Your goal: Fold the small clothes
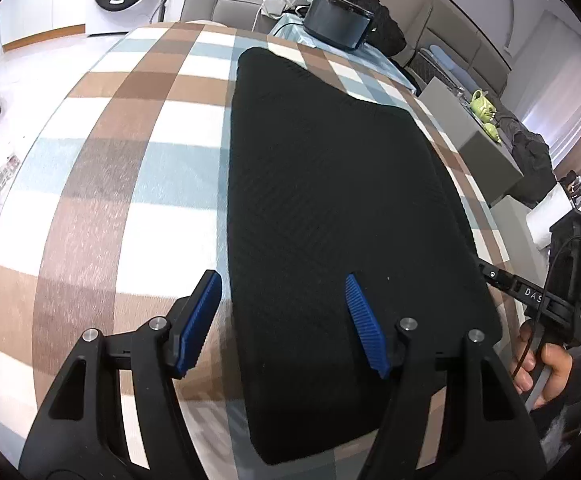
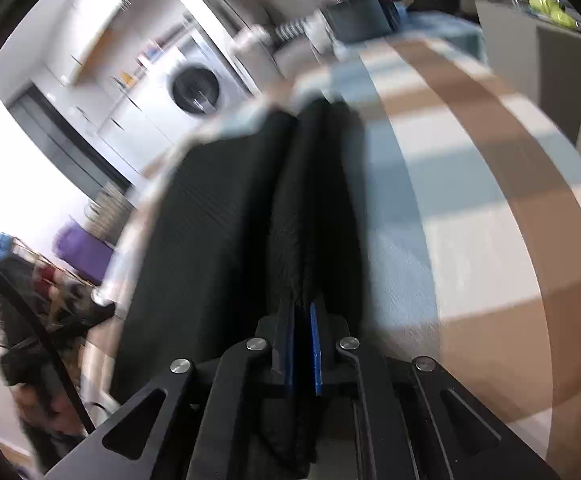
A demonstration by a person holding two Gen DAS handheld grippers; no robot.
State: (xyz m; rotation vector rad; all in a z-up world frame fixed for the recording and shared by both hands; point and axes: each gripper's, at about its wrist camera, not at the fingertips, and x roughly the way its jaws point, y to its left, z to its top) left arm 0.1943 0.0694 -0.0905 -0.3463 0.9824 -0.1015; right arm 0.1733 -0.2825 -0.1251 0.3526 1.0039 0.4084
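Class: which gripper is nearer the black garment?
Right. The right gripper is shut on the black garment's edge; the left gripper hangs open just above it.

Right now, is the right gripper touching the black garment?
Touching. The right wrist view shows the right gripper shut on a bunched fold of the black garment, cloth pinched between its blue pads.

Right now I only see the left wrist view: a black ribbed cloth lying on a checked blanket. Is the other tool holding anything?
Observer: Yes. The right gripper is shut on a raised fold of the black ribbed cloth.
Operator: Which edge?
Observer: The edge nearest that gripper; the fold runs straight ahead from its blue pads.
Operator: And the checked blanket?
Observer: The checked blanket lies bare to the right of the fold.
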